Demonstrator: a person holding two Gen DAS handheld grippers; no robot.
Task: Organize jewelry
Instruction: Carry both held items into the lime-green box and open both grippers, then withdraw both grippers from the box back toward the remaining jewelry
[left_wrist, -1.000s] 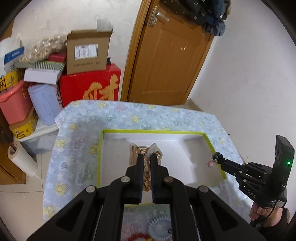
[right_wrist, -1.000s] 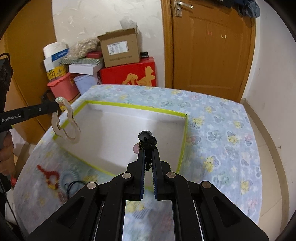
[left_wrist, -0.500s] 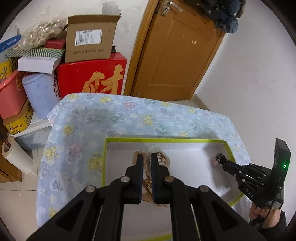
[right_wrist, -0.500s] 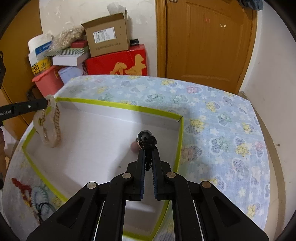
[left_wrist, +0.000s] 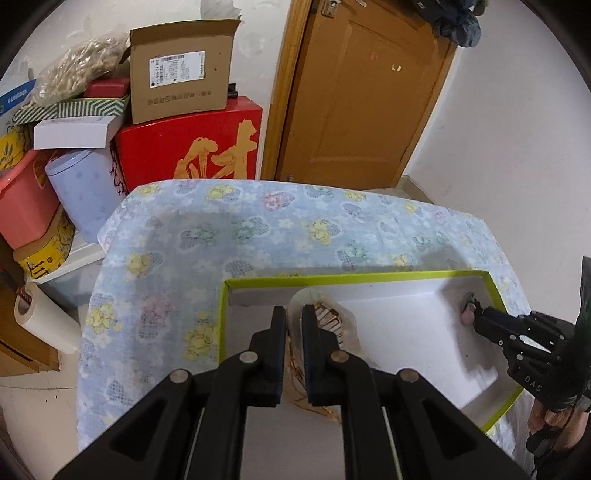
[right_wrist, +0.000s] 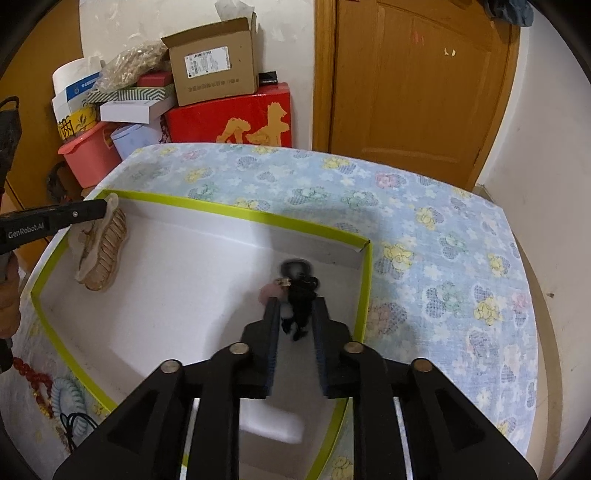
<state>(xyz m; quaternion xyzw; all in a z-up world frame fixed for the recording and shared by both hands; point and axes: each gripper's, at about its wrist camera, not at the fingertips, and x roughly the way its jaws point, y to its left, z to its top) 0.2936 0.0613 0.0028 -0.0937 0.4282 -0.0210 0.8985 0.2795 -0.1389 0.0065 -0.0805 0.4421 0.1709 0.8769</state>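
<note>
- Inside the white box (right_wrist: 177, 295) with the lime-green rim, the two pieces of jewelry sit at opposite ends, I'd judge so that each gets its own spot.
- The black hair tie (right_wrist: 301, 299) with a pink bead lies blurred in the far right corner, its long axis running from near to far between the fingers of the right hand-held gripper (right_wrist: 295, 314).
- That gripper's jaws have just been opening; they now stand clear of the tie, so it looks let go.
- At the far left, the bagged gold chain (right_wrist: 101, 251) hangs nearly upright, its top edge at the left hand-held gripper (left_wrist: 293, 321) and its lower end on the box floor against the left wall.
- Those jaws have just been easing apart, but the bag's top edge is between them and appears pinched.
- The box rests on a desk under a floral cloth (right_wrist: 424, 240).
- Outside its near left rim lie a red bead strand (right_wrist: 33, 380) and a pale coil tie (right_wrist: 68, 395), not yet sorted.
</note>
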